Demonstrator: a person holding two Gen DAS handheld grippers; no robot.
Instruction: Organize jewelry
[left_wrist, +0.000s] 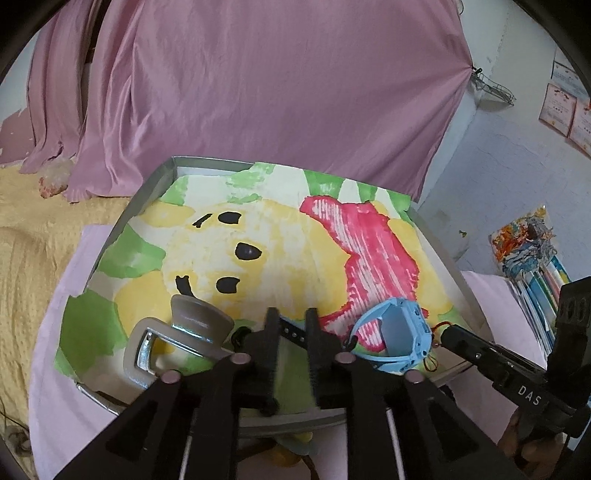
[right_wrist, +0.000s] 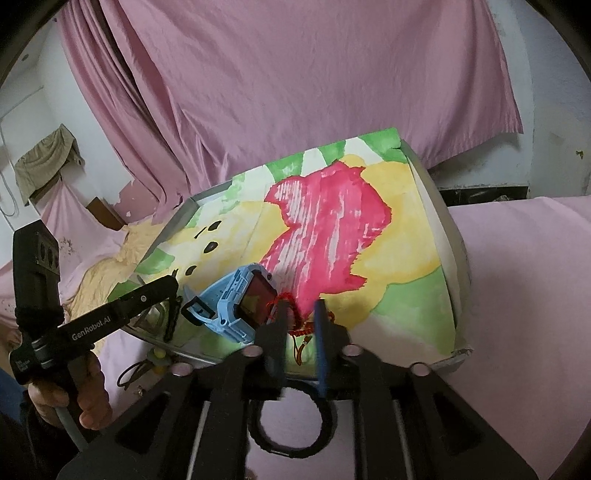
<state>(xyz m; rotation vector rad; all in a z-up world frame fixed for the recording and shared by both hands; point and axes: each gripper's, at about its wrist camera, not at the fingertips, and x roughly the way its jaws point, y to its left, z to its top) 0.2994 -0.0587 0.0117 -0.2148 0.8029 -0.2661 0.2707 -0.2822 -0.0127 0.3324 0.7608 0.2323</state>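
We count one tray, one blue watch, one grey hair clip, one red cord bracelet, one black strap, one black ring and two claws: left, right.

Black tool, white "GenRobot.AI" lettering, pink pivots

blk strap part hidden by left gripper, red cord blurry
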